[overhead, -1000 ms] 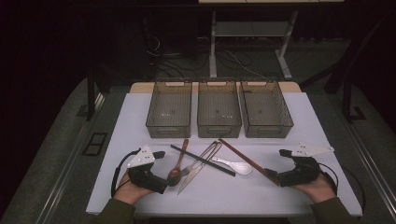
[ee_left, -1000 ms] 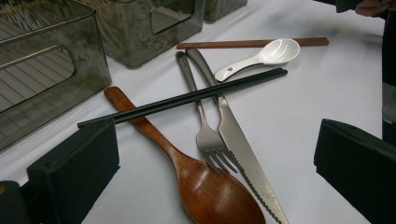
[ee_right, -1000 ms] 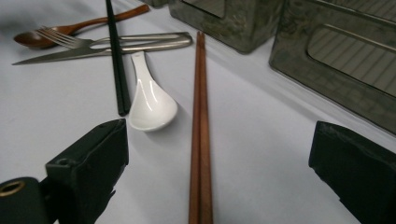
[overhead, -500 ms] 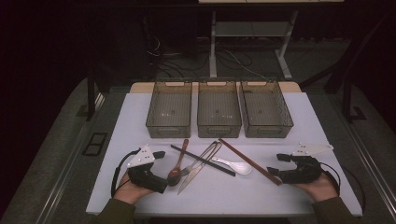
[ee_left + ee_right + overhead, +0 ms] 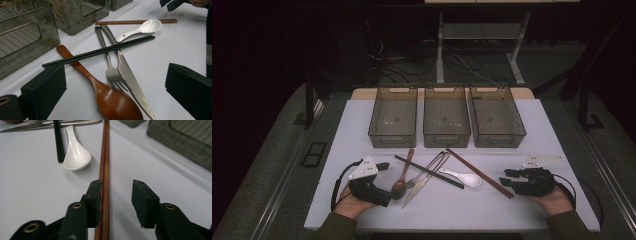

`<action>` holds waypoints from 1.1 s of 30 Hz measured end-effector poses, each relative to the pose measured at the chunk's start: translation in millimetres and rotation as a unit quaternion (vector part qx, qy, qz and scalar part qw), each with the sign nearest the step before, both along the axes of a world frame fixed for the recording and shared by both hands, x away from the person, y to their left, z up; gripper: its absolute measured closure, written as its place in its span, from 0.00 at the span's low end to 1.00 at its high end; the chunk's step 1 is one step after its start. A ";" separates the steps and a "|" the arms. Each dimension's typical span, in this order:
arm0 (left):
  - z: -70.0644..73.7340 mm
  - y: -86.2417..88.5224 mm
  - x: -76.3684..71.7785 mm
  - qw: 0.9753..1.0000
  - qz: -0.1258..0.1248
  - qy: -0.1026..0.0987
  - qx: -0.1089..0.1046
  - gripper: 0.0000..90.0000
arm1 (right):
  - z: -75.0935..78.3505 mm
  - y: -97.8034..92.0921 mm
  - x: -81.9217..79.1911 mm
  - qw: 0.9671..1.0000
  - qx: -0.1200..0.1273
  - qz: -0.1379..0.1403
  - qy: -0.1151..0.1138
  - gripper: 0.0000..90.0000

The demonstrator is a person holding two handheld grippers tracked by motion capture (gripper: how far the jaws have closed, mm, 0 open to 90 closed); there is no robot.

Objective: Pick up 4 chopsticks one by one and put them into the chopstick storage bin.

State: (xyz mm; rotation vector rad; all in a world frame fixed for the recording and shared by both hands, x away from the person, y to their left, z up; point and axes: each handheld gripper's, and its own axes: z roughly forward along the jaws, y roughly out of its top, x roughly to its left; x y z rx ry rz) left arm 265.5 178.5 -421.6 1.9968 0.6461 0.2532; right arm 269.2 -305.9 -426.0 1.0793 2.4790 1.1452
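R gripper [image 5: 115, 195] had slid left to the brown chopsticks [image 5: 104, 165], jaws open astride them; L gripper [image 5: 115, 82] unmoved, jaws open.

Brown chopsticks [image 5: 105, 157] paired, flat on table, beside white spoon [image 5: 76, 155]

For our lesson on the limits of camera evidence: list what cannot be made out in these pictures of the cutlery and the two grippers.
- Wooden spoon: bowl tip cut off by the bottom edge, left gripper view.
- Knife: blade tip cut off by the same edge.
- Brown chopsticks: near end hidden behind the right gripper, far end cut off at the top, right gripper view.
- Trays: contents too small and dim, high view.
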 end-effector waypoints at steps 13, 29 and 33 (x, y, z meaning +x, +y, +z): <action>-0.3 -0.4 0.3 1.000 -0.001 -0.001 0.000 0.03 | -1.9 5.5 1.5 1.000 -0.013 0.010 0.008 0.82; -0.2 -0.6 0.1 1.000 -0.001 0.000 0.000 0.04 | -8.0 18.5 4.9 0.999 -0.043 0.029 0.016 0.89; 0.0 -0.5 0.1 1.000 -0.001 -0.001 0.000 0.04 | -9.6 19.3 6.1 0.998 -0.047 0.031 0.015 0.90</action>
